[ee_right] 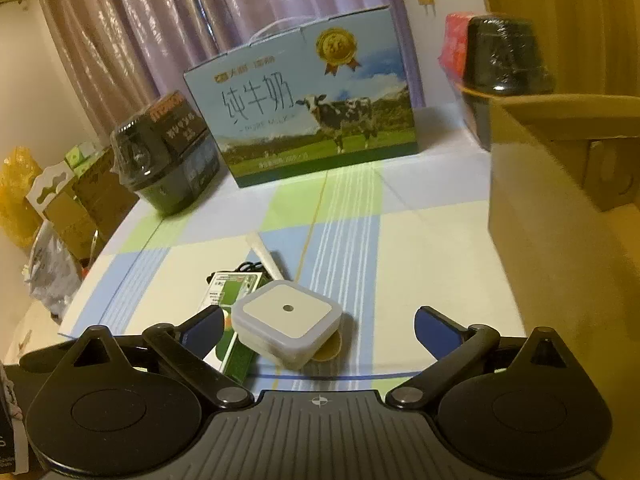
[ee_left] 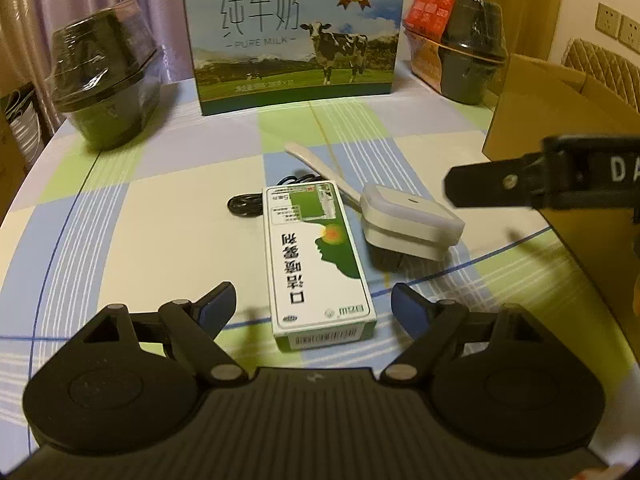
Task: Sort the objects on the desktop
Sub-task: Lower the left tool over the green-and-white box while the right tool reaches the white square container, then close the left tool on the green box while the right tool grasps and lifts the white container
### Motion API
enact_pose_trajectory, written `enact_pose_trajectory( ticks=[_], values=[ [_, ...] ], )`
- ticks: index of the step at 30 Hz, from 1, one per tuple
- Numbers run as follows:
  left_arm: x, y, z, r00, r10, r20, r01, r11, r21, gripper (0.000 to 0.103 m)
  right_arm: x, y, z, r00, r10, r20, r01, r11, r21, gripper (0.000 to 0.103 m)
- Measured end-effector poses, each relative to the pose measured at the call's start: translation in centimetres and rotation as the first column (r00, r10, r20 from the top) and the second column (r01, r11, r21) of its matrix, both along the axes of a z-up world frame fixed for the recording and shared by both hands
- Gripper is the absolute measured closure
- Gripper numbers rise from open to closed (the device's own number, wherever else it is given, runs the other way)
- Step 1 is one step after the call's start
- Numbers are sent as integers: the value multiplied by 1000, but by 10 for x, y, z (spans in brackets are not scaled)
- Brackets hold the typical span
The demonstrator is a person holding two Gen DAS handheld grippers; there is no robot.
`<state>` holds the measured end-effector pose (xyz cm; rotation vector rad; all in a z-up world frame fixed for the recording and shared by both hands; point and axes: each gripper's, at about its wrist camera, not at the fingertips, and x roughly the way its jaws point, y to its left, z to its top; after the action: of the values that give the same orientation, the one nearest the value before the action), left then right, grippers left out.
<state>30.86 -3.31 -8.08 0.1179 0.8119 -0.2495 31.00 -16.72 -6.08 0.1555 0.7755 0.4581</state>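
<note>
The left gripper (ee_left: pixel 314 300) stood wide apart just above the bench (ee_left: pixel 132 248), its blue-padded fingers (ee_left: pixel 216 306) flanking the near end of a green and white carton (ee_left: pixel 318 264) without touching it. That carton lay flat at the middle of the checked cloth, its long side running toward twelve o'clock. At its two o'clock, close beside it, sat a white square night light (ee_left: pixel 410 218), and a white spoon (ee_left: pixel 320 170) stretched away from the light toward eleven o'clock. A black cord (ee_left: pixel 248 202) was bunched behind the carton's far end. The right gripper (ee_right: pixel 318 330) was also spread wide and held nothing; in its own view the night light (ee_right: pixel 288 322) sat between its fingers, nearer the left one, with the carton (ee_right: pixel 230 292) partly tucked behind that finger. At twelve o'clock, along the far edge, stood a milk box (ee_left: pixel 294 40), with a dark wrapped tub (ee_left: pixel 106 84) at ten o'clock and another dark tub (ee_left: pixel 470 52) at one o'clock. A cardboard box (ee_left: pixel 536 120) stood at three o'clock.
</note>
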Motion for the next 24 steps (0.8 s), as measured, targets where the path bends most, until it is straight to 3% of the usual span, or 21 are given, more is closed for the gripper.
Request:
enact_pose_trajectory(
  ticks=[3, 4, 5, 20, 23, 24],
  values=[
    [5, 0, -4, 1000, 0, -1, 0, 1000, 5, 37, 5, 5, -5, 1000, 8, -12, -8, 1000, 3, 5],
    [7, 2, -5, 1000, 3, -7, -3, 1000, -1, 49, 7, 7, -7, 1000, 11, -15, -11, 1000, 4, 5],
    [8, 4, -6, 1000, 9, -18, -9, 1000, -4, 52, 9, 8, -9, 1000, 14, -17, -14, 1000, 5, 5],
    [-1, 32, -1, 998, 48, -40, -48, 999, -5, 52, 25, 43, -33, 999, 23, -35, -24, 999, -33, 7],
    [-1, 32, -1, 998, 46, -38, -47, 999, -9, 52, 25, 46, -36, 999, 27, -32, -28, 999, -46, 25],
    [-1, 32, -1, 998, 46, -39, -46, 999, -10, 52, 24, 47, -37, 999, 30, -27, -32, 998, -54, 27]
  ],
)
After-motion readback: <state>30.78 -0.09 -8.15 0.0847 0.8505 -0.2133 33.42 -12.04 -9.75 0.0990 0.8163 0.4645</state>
